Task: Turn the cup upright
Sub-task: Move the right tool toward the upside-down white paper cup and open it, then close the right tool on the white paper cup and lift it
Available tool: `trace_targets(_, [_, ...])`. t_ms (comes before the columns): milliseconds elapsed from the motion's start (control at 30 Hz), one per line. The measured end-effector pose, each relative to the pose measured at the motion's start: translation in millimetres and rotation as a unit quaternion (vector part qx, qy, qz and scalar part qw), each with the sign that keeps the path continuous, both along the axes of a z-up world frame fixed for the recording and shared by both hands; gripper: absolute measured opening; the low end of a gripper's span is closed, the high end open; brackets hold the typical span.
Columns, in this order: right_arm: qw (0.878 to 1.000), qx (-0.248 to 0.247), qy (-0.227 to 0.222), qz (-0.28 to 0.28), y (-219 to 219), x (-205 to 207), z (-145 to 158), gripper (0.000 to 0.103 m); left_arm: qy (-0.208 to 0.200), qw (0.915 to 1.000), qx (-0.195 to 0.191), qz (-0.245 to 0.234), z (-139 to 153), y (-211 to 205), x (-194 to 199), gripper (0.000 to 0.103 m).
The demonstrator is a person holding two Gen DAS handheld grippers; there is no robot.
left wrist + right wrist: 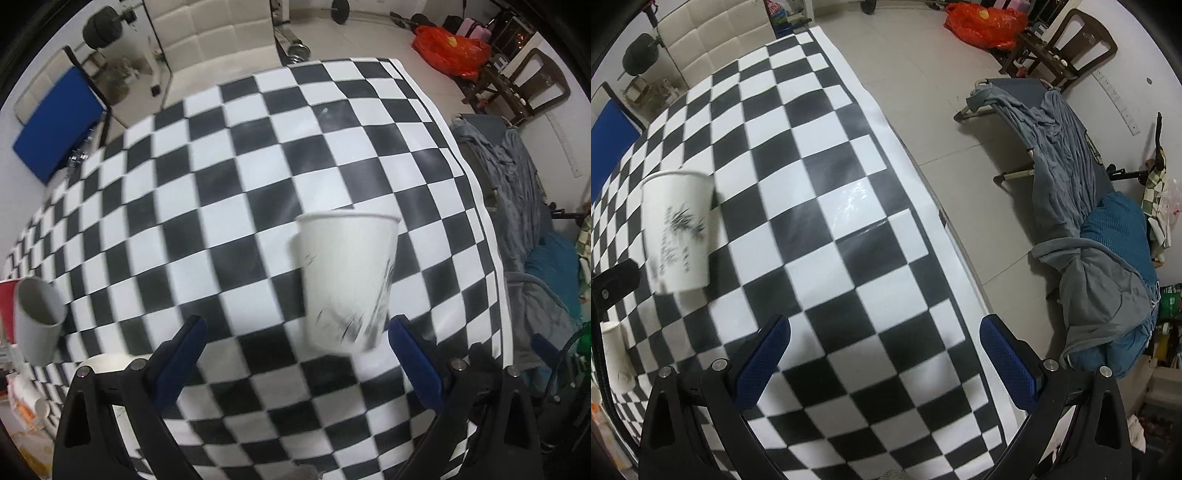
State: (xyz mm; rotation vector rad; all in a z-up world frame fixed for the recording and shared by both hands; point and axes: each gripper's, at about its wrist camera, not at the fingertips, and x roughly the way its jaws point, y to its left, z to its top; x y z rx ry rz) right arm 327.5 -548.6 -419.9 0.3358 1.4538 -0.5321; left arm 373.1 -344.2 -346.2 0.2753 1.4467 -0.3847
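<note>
Cup (pixel 347 280) stands rim-up at 1 o'clock of the wide left gripper (pixel 295 354); flip judged complete. Right gripper (pixel 884 350) wide, empty. Next: withdraw clear.

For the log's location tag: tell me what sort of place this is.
Probably a lived-in home room doubling as a gym: barbell weights on the tiled floor, a folding cot draped with blankets, and a wooden chair near the checkered table.
</note>
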Motion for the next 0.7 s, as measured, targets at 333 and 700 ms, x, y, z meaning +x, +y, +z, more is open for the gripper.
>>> trace_targets(333, [1.0, 0.004, 0.005, -0.001, -16.1, 21.5, -19.6, 0.103, 0.018, 0.9995, -0.01, -0.024, -25.3, -18.9, 11.0, 0.088])
trace_targets(700, [1.0, -0.003, 0.006, 0.008, -8.1, 21.3, -15.3, 0.103, -0.02, 0.9995, -0.012, -0.021, -17.8, -3.7, 7.0, 0.059])
